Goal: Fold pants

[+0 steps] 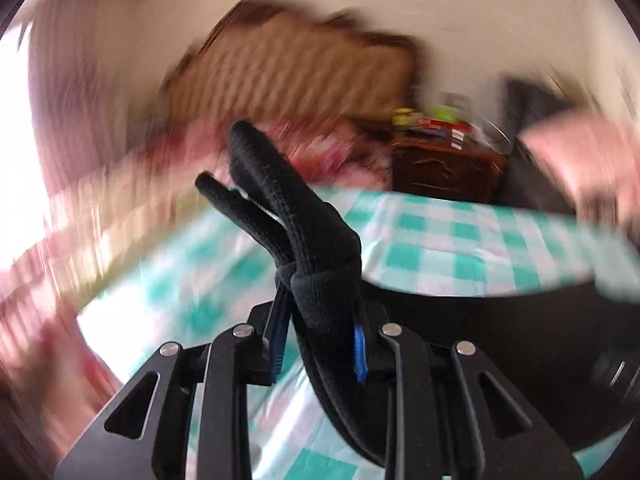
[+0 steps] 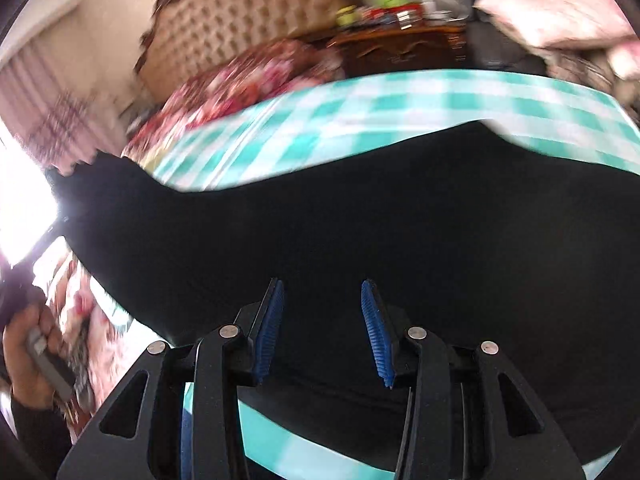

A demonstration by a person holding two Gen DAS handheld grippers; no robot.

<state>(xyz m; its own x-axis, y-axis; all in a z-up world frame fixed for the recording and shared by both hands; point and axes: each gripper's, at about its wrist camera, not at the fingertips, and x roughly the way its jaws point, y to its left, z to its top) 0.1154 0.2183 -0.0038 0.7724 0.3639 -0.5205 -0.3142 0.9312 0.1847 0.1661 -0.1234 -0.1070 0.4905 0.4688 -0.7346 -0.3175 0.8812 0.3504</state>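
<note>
Black pants (image 2: pixel 360 208) spread wide over the teal-and-white checked sheet (image 2: pixel 360 100) in the right wrist view. My right gripper (image 2: pixel 321 282) reaches into them, and black cloth fills the gap between its blue pads (image 2: pixel 272 332). In the left wrist view my left gripper (image 1: pixel 320 304) is shut on a bunched, stitched edge of the pants (image 1: pixel 264 184). That edge sticks up past the fingertips, and the rest trails off right over the checked sheet (image 1: pixel 440 236). The view is blurred.
A tufted headboard (image 2: pixel 248 12) and a floral quilt (image 2: pixel 248 76) lie at the far end of the bed. A dark wooden nightstand (image 2: pixel 400 48) holds small items. A pink pillow (image 2: pixel 552 12) sits at far right. A hand (image 2: pixel 28 360) grips a handle at lower left.
</note>
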